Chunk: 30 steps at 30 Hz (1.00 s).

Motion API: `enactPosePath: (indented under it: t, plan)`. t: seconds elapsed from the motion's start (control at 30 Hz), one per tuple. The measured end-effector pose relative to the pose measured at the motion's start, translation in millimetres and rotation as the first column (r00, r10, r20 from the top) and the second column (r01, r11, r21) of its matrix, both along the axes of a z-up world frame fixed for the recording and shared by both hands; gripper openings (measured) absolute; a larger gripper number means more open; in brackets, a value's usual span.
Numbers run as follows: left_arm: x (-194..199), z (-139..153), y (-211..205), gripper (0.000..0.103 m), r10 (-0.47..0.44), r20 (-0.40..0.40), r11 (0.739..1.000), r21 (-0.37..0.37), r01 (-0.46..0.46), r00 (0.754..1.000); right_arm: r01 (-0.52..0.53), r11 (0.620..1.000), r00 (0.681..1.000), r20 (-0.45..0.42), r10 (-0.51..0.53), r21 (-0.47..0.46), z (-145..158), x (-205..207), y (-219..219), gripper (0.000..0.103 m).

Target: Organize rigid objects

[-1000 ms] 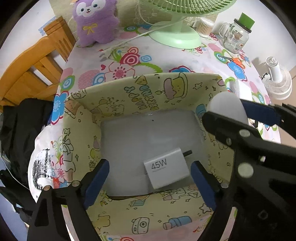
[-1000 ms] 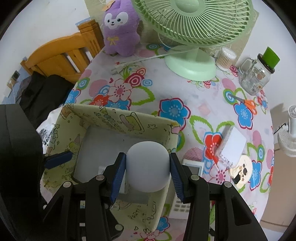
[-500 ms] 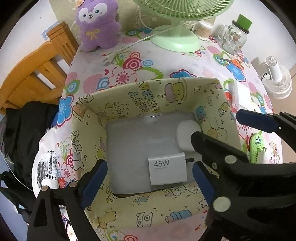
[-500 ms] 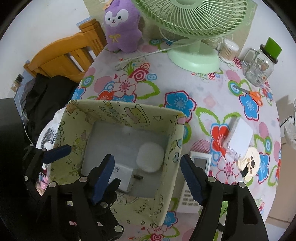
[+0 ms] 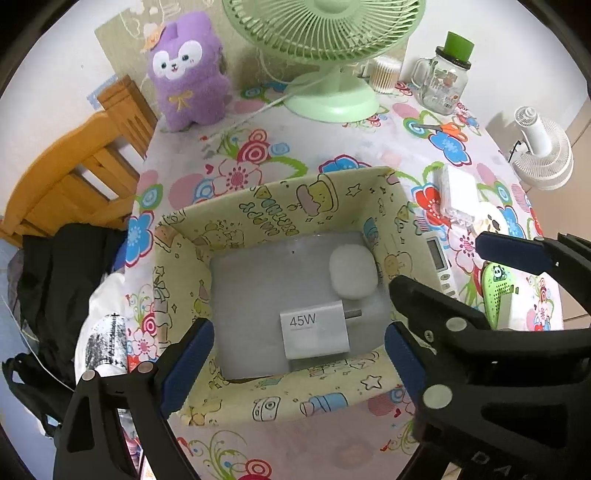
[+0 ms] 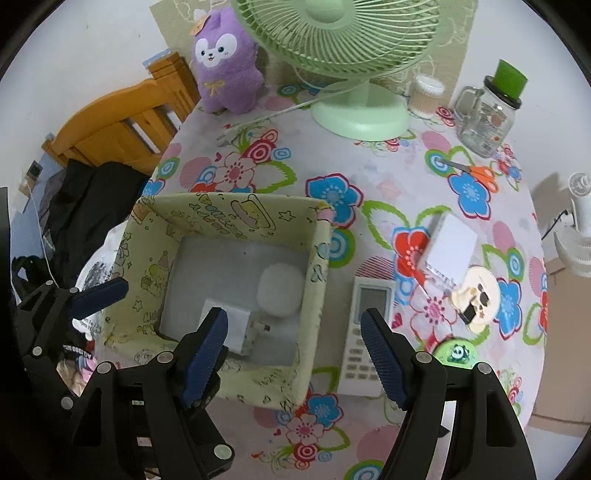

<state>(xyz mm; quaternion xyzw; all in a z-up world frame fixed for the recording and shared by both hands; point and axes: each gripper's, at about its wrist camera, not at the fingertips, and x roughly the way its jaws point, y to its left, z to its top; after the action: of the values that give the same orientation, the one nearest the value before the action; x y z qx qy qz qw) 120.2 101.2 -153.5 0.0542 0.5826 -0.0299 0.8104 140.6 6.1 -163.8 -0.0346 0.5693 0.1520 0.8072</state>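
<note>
Left gripper (image 5: 297, 363): jaws apart, empty | right gripper (image 6: 293, 349): jaws apart, empty | fabric box (image 5: 280, 201): holds white charger (image 5: 314, 334), rounded white case (image 5: 352, 273), lying apart

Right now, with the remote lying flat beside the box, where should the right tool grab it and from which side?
Come straight down on the remote and pinch its two long edges near the middle. It lies flat and is long and narrow. The box wall sits close to its left edge, so one finger has little room there.

fan (image 5: 325, 33) head cut off at top edge, remote (image 5: 437, 264) partly hidden behind box (image 5: 273, 206) wall
</note>
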Motion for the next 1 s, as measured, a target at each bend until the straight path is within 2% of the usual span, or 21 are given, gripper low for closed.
enactPosePath:
  t: [0.57,0.67,0.8,1.0]
  plan:
    - [-28,26,-33,0.095,-0.035,0.055,0.999,0.003,0.035,0.998,0.058,0.998,0.995,0.077,-0.055,-0.035,29,-36,-41,0.077]
    - [-32,33,-41,0.095,-0.038,0.087,0.999,0.021,0.037,0.995,0.078,0.996,0.993,0.097,-0.073,-0.048,35,-41,-49,0.077]
    - [-37,38,-48,0.095,-0.028,0.090,0.999,-0.023,0.030,0.996,0.103,0.992,0.988,0.120,-0.094,-0.073,41,-46,-60,0.077]
    - [-42,43,-64,0.095,-0.044,0.084,0.998,-0.042,0.048,0.995,0.128,0.989,0.983,0.139,-0.117,-0.076,48,-57,-77,0.077]
